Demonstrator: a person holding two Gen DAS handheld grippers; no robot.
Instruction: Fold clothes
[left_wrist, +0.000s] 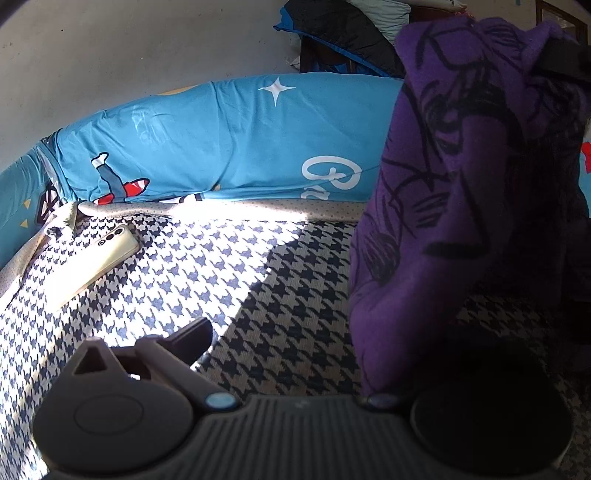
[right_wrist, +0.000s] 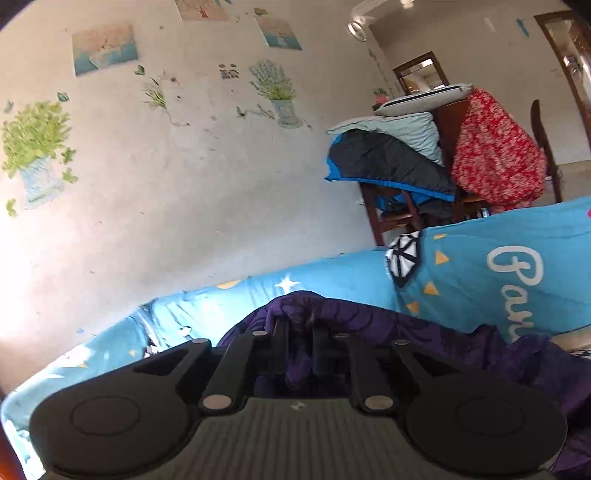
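Note:
A purple garment with black line drawings (left_wrist: 461, 206) hangs in a bunch at the right of the left wrist view, its lower end reaching down to the houndstooth cover (left_wrist: 288, 295). My left gripper (left_wrist: 295, 332) is open: its left finger (left_wrist: 192, 338) is swung wide, and the right finger is hidden behind the purple fabric. Up at the top right, the other gripper (left_wrist: 565, 61) pinches the fabric. In the right wrist view, my right gripper (right_wrist: 301, 332) is shut on a fold of the purple garment (right_wrist: 369, 317), held above the bed.
A pale phone (left_wrist: 99, 254) lies on the houndstooth cover at the left. A blue cartoon-print bolster (left_wrist: 229, 140) runs along the wall. Behind it a wooden chair (right_wrist: 380, 221) is piled with a dark jacket (right_wrist: 391, 162), cushions and a red patterned cloth (right_wrist: 495, 155).

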